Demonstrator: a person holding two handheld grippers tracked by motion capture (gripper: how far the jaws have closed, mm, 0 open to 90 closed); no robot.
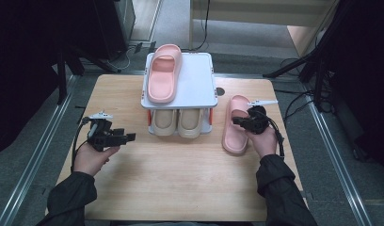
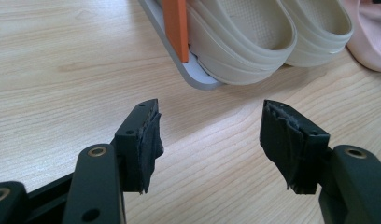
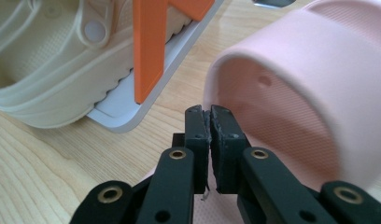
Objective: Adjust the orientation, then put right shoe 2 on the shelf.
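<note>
pink slipper (image 3: 310, 79) at right tongs (image 3: 210, 114), strap edge hidden behind the pads

right tongs nearly clenched, grasp on strap unclear; left tongs (image 2: 209, 135) released above the surface (image 2: 62, 70).

A pale pink slipper (image 1: 236, 125) lies on a light wood-grain desk (image 1: 180, 179), and a second pink slipper (image 1: 164, 71) of the same shade sits on the white top of a small rack (image 1: 197, 80) with orange posts. Under that top are two cream-beige slippers (image 1: 177, 122) with a fine dotted texture on their insoles. Both the left gripper (image 1: 129, 137) and the right gripper (image 1: 237, 121) are black with brass-coloured rivets, and the person's sleeves (image 1: 279, 188) are dark.
</note>
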